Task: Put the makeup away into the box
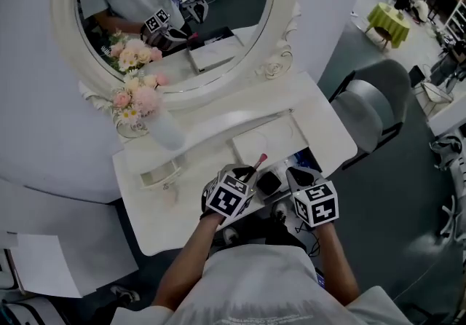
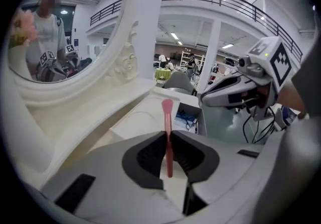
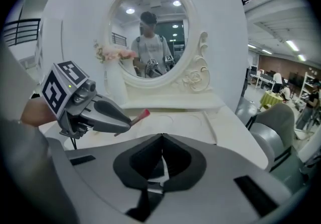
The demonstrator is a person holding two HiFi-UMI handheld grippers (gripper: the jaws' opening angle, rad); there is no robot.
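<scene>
My left gripper [image 1: 251,173] is shut on a thin pink makeup stick [image 2: 167,117], whose flat pink tip [image 1: 262,159] sticks up past the jaws. The stick hangs above the front of the white vanity table [image 1: 182,221]. Just beyond it lies a small open white box [image 2: 194,108] with blue items inside. My right gripper [image 1: 293,174] is close on the right of the left one, and its jaws [image 3: 161,140] are shut with nothing between them. The right gripper view shows the left gripper [image 3: 108,115] with the pink stick [image 3: 142,114].
An oval mirror [image 1: 175,17] stands at the back of the table, with a vase of pink flowers [image 1: 142,101] at its left. A raised white panel [image 1: 262,141] lies mid-table. A small dish [image 1: 160,174] sits front left. A grey chair [image 1: 375,108] stands to the right.
</scene>
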